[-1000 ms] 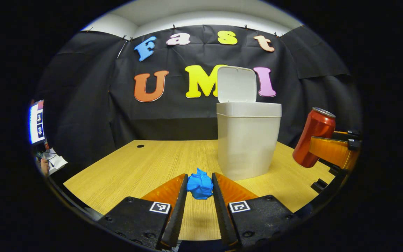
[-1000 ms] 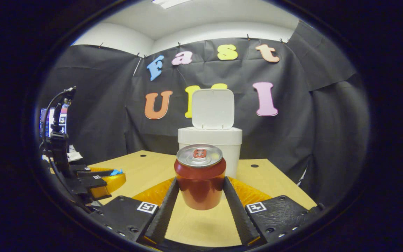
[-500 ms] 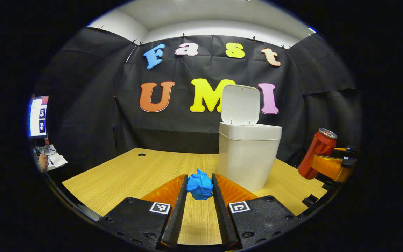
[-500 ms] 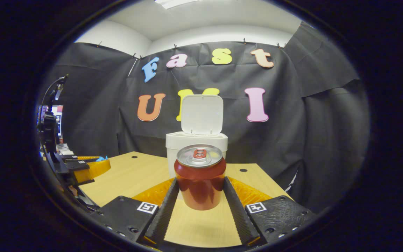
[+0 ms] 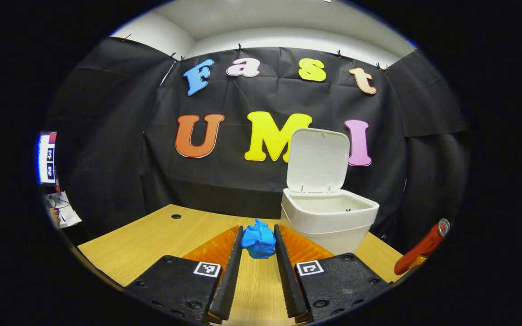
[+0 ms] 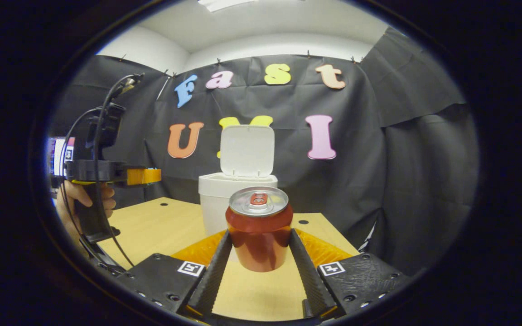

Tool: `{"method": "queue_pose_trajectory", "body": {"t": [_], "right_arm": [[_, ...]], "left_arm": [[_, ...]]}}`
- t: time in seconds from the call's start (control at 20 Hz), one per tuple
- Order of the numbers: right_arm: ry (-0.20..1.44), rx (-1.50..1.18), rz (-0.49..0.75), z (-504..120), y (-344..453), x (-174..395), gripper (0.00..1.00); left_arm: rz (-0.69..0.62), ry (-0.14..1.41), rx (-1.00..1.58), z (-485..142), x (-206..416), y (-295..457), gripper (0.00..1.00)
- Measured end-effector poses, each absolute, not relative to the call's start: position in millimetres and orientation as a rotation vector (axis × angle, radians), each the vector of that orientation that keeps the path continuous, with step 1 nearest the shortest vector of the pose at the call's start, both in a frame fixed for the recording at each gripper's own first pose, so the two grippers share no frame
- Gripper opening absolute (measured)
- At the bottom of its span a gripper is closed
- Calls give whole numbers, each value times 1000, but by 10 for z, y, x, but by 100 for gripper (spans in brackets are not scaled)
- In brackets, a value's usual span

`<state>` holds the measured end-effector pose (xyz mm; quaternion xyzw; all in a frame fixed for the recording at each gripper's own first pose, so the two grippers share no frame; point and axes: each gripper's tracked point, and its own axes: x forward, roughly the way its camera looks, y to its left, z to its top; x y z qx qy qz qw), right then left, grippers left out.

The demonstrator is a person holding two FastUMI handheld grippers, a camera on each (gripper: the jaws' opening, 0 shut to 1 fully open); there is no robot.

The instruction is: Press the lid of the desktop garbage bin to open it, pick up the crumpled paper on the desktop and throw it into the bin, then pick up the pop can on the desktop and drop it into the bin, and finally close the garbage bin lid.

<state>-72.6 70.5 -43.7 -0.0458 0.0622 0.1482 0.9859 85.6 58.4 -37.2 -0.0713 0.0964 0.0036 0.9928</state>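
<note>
My left gripper (image 5: 258,242) is shut on a crumpled blue paper ball (image 5: 258,240), held above the wooden desk. The white garbage bin (image 5: 329,222) stands just ahead and to the right, its lid (image 5: 317,159) upright and its inside showing. In the right gripper view, my right gripper (image 6: 259,244) is shut on an upright red pop can (image 6: 259,231), with the bin (image 6: 224,199) behind it. The left gripper (image 6: 143,176) appears there at the left, raised and held by a hand (image 6: 77,194). The can (image 5: 422,248) shows at the low right edge of the left gripper view.
The wooden desk (image 5: 152,235) has small round holes (image 5: 176,216) near its far edge. The black cloth wall stands close behind the bin. A lit screen (image 5: 45,156) and papers lie off the desk's left side.
My left gripper has risen with the paper ball, so the bin's open top now shows from above. The right gripper has drawn back a little, still holding the can.
</note>
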Motion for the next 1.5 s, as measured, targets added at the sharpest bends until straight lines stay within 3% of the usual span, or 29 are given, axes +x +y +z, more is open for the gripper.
{"method": "queue_pose_trajectory", "body": {"t": [0.3,0.7,0.95,1.0,1.05,1.5], "right_arm": [[134,-73,281,-404,469,-584,76],[215,-1,284,-604,305,-455,77],[221,41,278,-619,200,-420,77],[225,45,274,-627,197,-413,77],[227,45,271,-639,193,-412,77],[242,45,276,-729,255,-390,77]], "left_arm": [[82,77,-78,-115,1492,462,46],[-42,33,-58,18,2025,-106,46],[-43,51,-37,24,2144,-272,46],[-42,63,-24,-2,2156,-307,51],[-44,66,-18,-4,2162,-344,47],[-71,85,-20,-21,2100,-516,50]]}}
